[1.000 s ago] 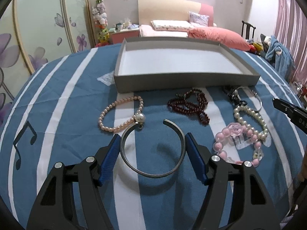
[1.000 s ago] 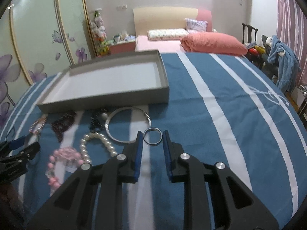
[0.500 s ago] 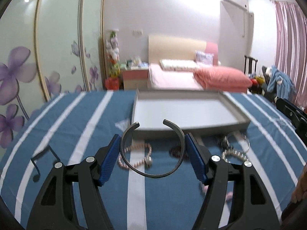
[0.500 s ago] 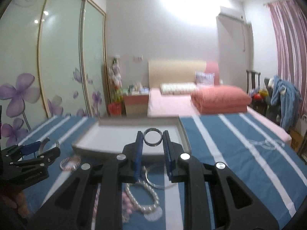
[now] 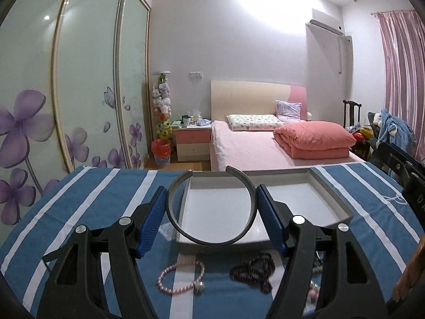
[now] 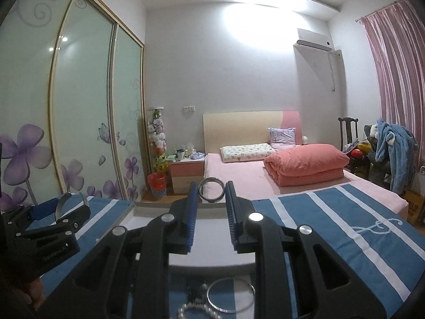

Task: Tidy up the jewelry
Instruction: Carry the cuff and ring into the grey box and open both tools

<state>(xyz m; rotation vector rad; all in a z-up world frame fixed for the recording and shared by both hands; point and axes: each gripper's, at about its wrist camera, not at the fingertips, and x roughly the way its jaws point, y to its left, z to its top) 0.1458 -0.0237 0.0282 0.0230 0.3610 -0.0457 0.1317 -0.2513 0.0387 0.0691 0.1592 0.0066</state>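
Clamping an open grey bangle [image 5: 211, 212], left gripper [image 5: 211, 216] hangs above the tray [image 5: 329, 199]; pink pearl bracelet [image 5: 182, 279] and blurred dark beads [image 5: 253, 271] lie below. Right gripper [image 6: 211, 199] pinches a small ring [image 6: 211, 192]; its body hides most of the tray.

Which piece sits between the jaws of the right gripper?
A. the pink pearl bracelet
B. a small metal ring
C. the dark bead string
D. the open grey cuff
B: the right gripper pinches a small metal ring; the open cuff is in the left gripper.
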